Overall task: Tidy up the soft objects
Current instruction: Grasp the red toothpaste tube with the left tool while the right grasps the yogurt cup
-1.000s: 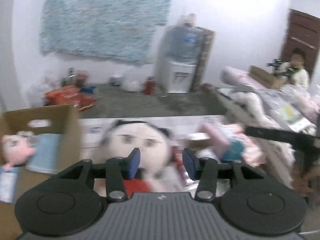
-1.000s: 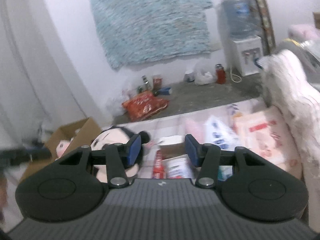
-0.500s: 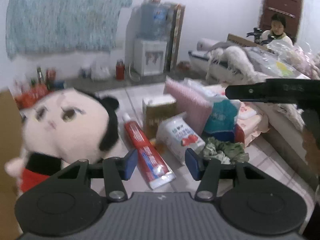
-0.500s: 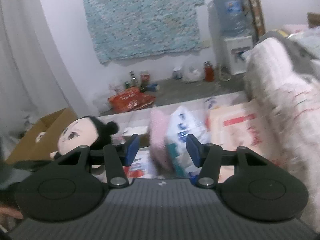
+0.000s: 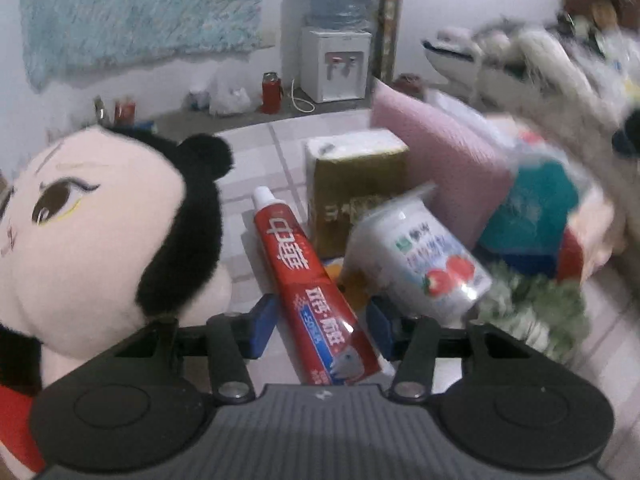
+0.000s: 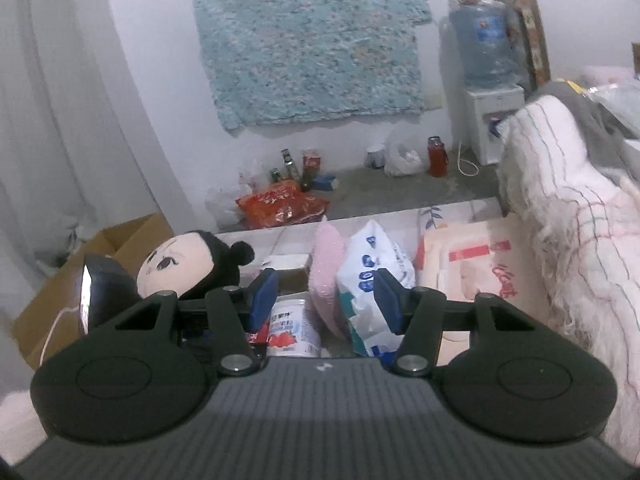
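Jaws: left gripper (image 5: 320, 326) closing, pads astride the toothpaste tube (image 5: 308, 280) without pressing; right gripper (image 6: 326, 300) apart, empty.
Room: plush doll (image 5: 92, 232) crowds the tube's left, yogurt cup (image 5: 420, 260) its right.
Change: left gripper dropped from doll to tube.

Black ribbed housings with round side discs, silver screws on angled finger arms, and blue pads on both left gripper (image 5: 320, 322) and right gripper (image 6: 326, 300).
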Demonstrator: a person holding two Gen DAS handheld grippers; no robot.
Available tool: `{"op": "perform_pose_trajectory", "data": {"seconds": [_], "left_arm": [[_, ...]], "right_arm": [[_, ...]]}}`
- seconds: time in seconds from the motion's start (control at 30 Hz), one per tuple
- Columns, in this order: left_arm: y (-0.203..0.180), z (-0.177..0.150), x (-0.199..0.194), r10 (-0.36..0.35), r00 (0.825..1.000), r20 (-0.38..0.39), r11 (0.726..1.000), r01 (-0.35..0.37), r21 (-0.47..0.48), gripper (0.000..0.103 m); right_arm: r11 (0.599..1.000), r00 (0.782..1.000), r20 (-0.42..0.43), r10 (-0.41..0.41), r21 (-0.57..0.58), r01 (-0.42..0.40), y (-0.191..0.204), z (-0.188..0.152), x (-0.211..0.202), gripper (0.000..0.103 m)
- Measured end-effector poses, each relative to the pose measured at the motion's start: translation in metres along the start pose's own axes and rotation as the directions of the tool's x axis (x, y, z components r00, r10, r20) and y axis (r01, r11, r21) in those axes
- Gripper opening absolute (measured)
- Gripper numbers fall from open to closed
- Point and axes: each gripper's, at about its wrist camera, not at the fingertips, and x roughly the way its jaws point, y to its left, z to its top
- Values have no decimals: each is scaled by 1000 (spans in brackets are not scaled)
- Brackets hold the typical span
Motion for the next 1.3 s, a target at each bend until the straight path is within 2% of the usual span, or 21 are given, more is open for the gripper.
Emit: {"op": "perform_pose_trajectory", "data": {"seconds": [0.03, 0.1, 0.2, 0.3, 0.4, 0.5, 0.63, 0.73, 0.9, 1.03, 1.1, 1.17, 1.23, 1.3], "left_arm": [[-3, 1, -1, -2, 1000, -11, 1000, 2, 23, 42], [4, 3, -4, -46, 998, -50, 999, 46, -5, 39], [12, -4, -11, -52, 998, -42, 999, 51, -15, 38], [19, -16, -21, -57, 998, -34, 998, 56, -17, 39], [26, -27, -34, -54, 997, -49, 997, 50, -66, 38], [29, -34, -44, -59, 996, -68, 997, 55, -61, 38], [38, -45, -55, -81, 994, -79, 996, 77, -53, 38], [44, -52, -61, -93, 993, -74, 995, 90, -52, 37], [56, -56, -65, -134, 989, -65, 988, 128, -85, 37], [58, -53, -63, -149, 987, -67, 985, 142, -97, 37], [60, -53, -62, -156, 986, -65, 983, 148, -106, 37], [62, -53, -61, -163, 985, -62, 982, 156, -110, 37], [63, -54, -62, -169, 984, -59, 981, 162, -110, 37], [64, -55, -63, -169, 984, -58, 980, 161, -115, 36]], "right_arm": [[1000, 1000, -14, 4, -8, -4, 2, -1, 2, 53], [999, 999, -31, 9, -37, -10, 9, -1, 3, 53], [997, 1000, -16, 9, -77, -10, 19, -2, -3, 53], [998, 1000, -9, 29, -57, -29, 21, -2, -7, 53], [999, 1000, -14, 23, -34, -24, 21, -7, -11, 53], [998, 996, -81, 42, -46, -46, 28, -16, -2, 54], [994, 979, -201, 13, -101, -34, 51, -32, 29, 54], [989, 967, -251, -32, -147, -6, 68, -44, 53, 54], [972, 964, -232, -130, -220, 78, 76, -51, 84, 58], [975, 968, -227, -108, -216, 58, 72, -40, 102, 60], [972, 965, -229, -125, -225, 73, 74, -39, 117, 60], [968, 954, -242, -177, -219, 123, 74, -40, 129, 46], [977, 959, -214, -185, -146, 156, 69, -43, 130, 44], [974, 963, -187, -197, -151, 170, 73, -51, 125, 43]]}}
